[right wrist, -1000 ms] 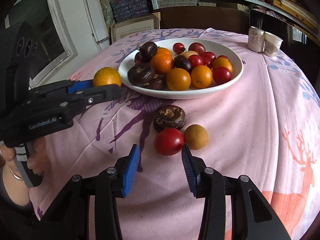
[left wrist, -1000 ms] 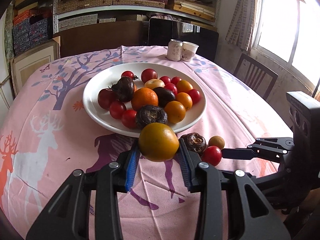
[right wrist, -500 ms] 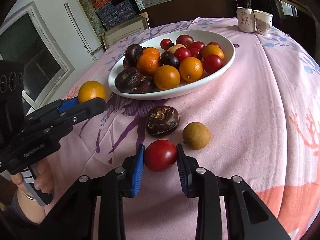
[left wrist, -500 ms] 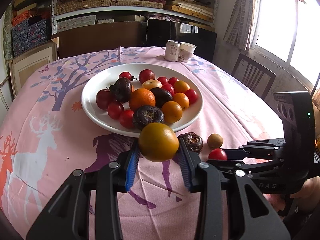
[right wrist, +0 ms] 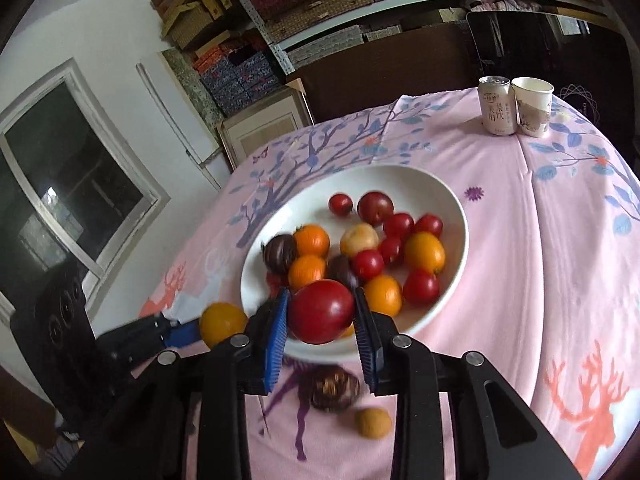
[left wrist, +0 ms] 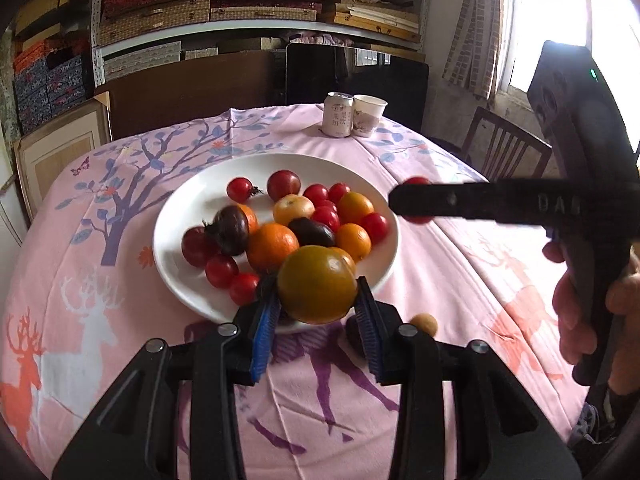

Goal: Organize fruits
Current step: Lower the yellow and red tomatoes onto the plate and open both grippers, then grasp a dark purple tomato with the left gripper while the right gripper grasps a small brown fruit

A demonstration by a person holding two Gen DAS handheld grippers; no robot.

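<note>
A white plate holds several red, orange and dark fruits on the pink tablecloth. My left gripper is shut on an orange-yellow fruit, raised over the plate's near rim. My right gripper is shut on a red tomato, lifted above the plate's near edge; the tomato shows in the left wrist view to the plate's right. A dark fruit and a small tan fruit lie on the cloth below the right gripper.
A drink can and a paper cup stand at the table's far side. A wooden chair stands at the right. Shelves with boxes line the back wall.
The right gripper closed on the red tomato and lifted it off the cloth toward the plate. The left gripper rose and moved forward over the plate rim with the orange-yellow fruit.
</note>
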